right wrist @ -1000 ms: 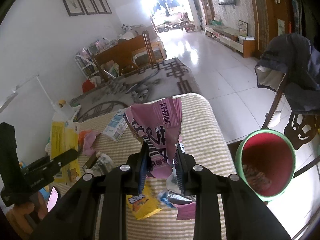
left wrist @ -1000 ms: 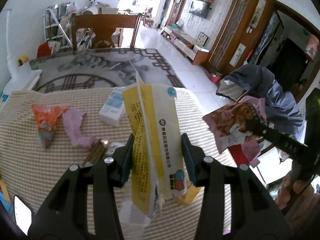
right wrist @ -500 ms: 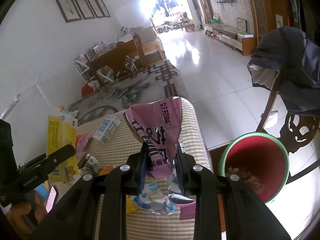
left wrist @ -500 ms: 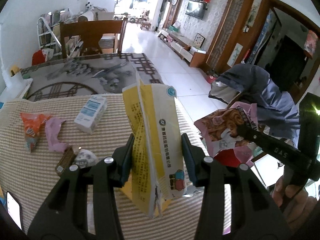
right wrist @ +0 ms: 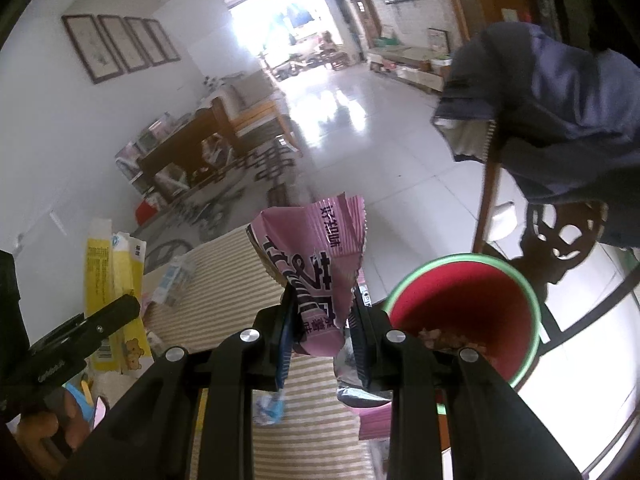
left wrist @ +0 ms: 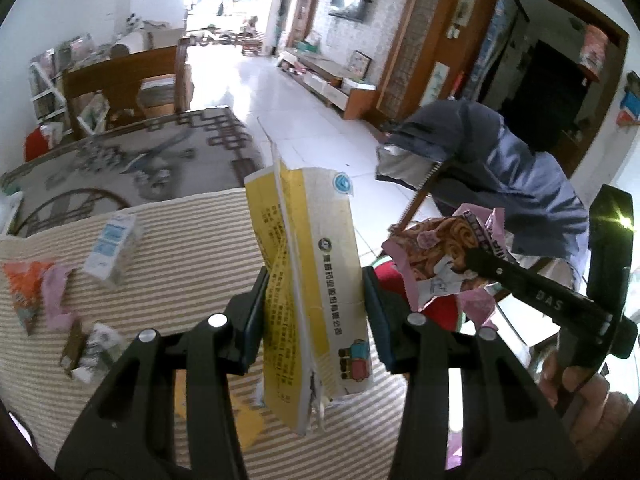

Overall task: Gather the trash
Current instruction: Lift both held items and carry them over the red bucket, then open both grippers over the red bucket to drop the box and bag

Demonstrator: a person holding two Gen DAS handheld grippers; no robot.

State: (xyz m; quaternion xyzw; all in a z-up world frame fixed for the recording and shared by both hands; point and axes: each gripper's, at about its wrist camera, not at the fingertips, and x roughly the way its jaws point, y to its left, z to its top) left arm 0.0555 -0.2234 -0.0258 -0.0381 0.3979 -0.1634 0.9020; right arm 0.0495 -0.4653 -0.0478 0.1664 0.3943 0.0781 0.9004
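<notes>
My left gripper (left wrist: 314, 312) is shut on a torn yellow and white carton (left wrist: 308, 280), held upright above the striped table (left wrist: 192, 248). My right gripper (right wrist: 322, 332) is shut on a pink snack wrapper (right wrist: 316, 256), held over the table's right edge. The red trash bin (right wrist: 472, 312) with a green rim stands on the floor just right of the right gripper, with some scraps at its bottom. In the left wrist view the right gripper and its wrapper (left wrist: 444, 260) hang over the bin. The carton also shows in the right wrist view (right wrist: 114, 296).
On the table lie a small blue and white box (left wrist: 112, 248), an orange wrapper (left wrist: 24, 292), a pink scrap (left wrist: 56, 296), small crumpled pieces (left wrist: 92, 348), a yellow packet (left wrist: 244, 420) and a blue wrapper (right wrist: 268, 406). A chair draped with a blue jacket (right wrist: 560, 120) stands beyond the bin.
Both grippers have moved right, towards the bin, each still holding its trash. The bin now looks nearer and larger beside the right gripper.
</notes>
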